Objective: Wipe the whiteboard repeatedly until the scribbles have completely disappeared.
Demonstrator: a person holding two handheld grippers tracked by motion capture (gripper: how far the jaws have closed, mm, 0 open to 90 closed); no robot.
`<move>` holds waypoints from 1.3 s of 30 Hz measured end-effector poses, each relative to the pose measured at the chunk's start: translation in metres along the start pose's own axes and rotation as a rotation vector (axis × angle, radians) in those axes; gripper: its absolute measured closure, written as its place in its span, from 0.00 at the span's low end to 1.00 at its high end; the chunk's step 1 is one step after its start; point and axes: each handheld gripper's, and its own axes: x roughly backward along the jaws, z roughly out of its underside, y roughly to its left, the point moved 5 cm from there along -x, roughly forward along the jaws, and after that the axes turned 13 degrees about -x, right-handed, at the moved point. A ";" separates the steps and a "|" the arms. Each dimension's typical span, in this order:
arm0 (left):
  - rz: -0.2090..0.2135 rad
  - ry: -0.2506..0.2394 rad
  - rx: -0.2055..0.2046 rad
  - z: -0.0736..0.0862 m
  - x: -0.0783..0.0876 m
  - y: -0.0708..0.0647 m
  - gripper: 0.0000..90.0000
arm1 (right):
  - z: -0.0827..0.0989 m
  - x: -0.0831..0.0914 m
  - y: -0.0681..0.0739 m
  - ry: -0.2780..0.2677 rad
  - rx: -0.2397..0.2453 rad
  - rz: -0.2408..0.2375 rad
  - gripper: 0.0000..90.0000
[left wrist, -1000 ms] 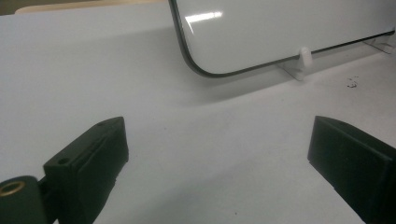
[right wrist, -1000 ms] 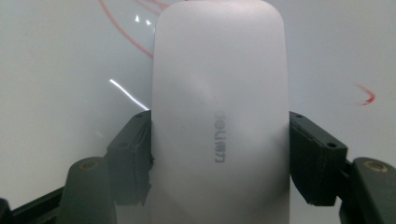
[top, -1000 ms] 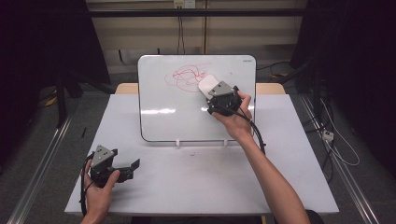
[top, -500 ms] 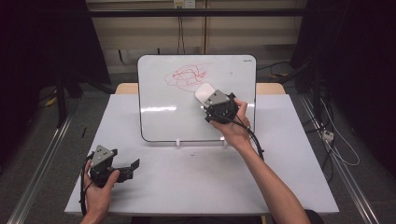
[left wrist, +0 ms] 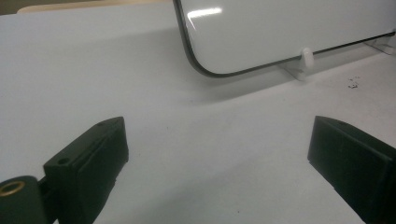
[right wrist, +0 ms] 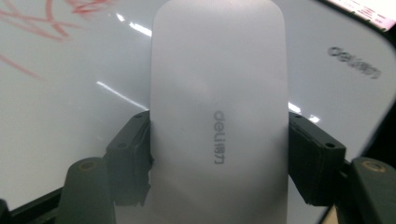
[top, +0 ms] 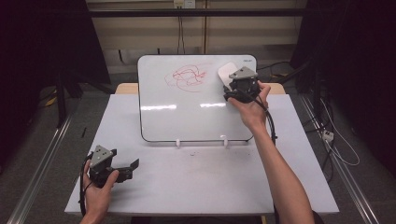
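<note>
A white whiteboard (top: 187,116) stands tilted on clips at the back of the table, with a red scribble (top: 187,77) near its top. My right gripper (top: 229,88) is shut on a white eraser (top: 226,72) and holds it against the board's upper right corner, to the right of the scribble. In the right gripper view the eraser (right wrist: 219,93) sits between both jaws of the right gripper (right wrist: 219,154), flat on the whiteboard (right wrist: 70,93), with the red scribble (right wrist: 28,18) at upper left. My left gripper (top: 132,170) rests open on the table at the front left; the left gripper (left wrist: 217,140) holds nothing.
The white table (top: 196,186) has bare room in front of the board. Two small white clips (top: 177,142) hold the board's lower edge. The board's lower left corner (left wrist: 196,65) lies ahead of the left gripper. Dark specks (left wrist: 352,84) dot the table.
My right gripper has carried the eraser up and to the right across the board, away from the scribble toward the top right corner. The left gripper has stayed put.
</note>
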 end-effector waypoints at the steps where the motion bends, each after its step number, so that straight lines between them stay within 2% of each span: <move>1: 0.001 -0.001 0.003 0.000 0.000 0.000 0.05 | -0.002 0.000 -0.004 0.001 -0.010 0.003 0.35; 5: 0.003 -0.002 0.001 0.000 0.000 0.000 0.06 | -0.006 -0.001 -0.013 0.008 -0.036 0.006 0.35; 8: 0.004 0.000 -0.005 0.000 0.001 0.000 0.05 | -0.004 0.001 -0.011 -0.001 -0.031 0.022 0.35; 13: 0.006 0.002 -0.009 -0.001 0.001 0.000 0.05 | 0.009 0.004 -0.006 0.026 -0.016 0.020 0.35; 15: 0.006 -0.005 0.000 -0.001 0.000 -0.002 0.05 | 0.021 0.006 -0.003 0.025 -0.007 0.002 0.35; 16: 0.009 0.002 -0.013 -0.002 0.000 -0.003 0.05 | 0.024 0.007 -0.001 0.031 -0.001 -0.003 0.35; 22: 0.013 0.007 -0.019 -0.002 -0.002 -0.005 0.05 | 0.037 0.010 0.013 0.048 0.043 -0.017 0.35; 24: 0.012 0.010 -0.018 -0.002 -0.003 -0.005 0.05 | 0.044 0.011 0.025 0.054 0.070 -0.024 0.35; 25: 0.012 0.010 -0.018 -0.002 -0.003 -0.005 0.05 | 0.044 0.011 0.025 0.054 0.070 -0.024 0.35; 26: 0.012 0.007 -0.012 -0.002 -0.003 -0.006 0.06 | 0.047 0.011 0.033 0.047 0.087 -0.025 0.35; 27: 0.013 0.004 -0.013 -0.002 -0.003 -0.006 0.06 | 0.047 0.011 0.033 0.047 0.087 -0.025 0.35; 33: 0.013 0.005 -0.013 -0.002 -0.003 -0.006 0.05 | 0.052 0.010 0.055 0.039 0.137 -0.040 0.35; 36: 0.013 0.007 -0.014 -0.002 -0.004 -0.006 0.05 | 0.053 0.009 0.061 0.036 0.144 -0.049 0.35; 39: 0.014 0.004 -0.014 -0.003 -0.004 -0.006 0.05 | 0.052 0.008 0.073 0.029 0.156 -0.068 0.35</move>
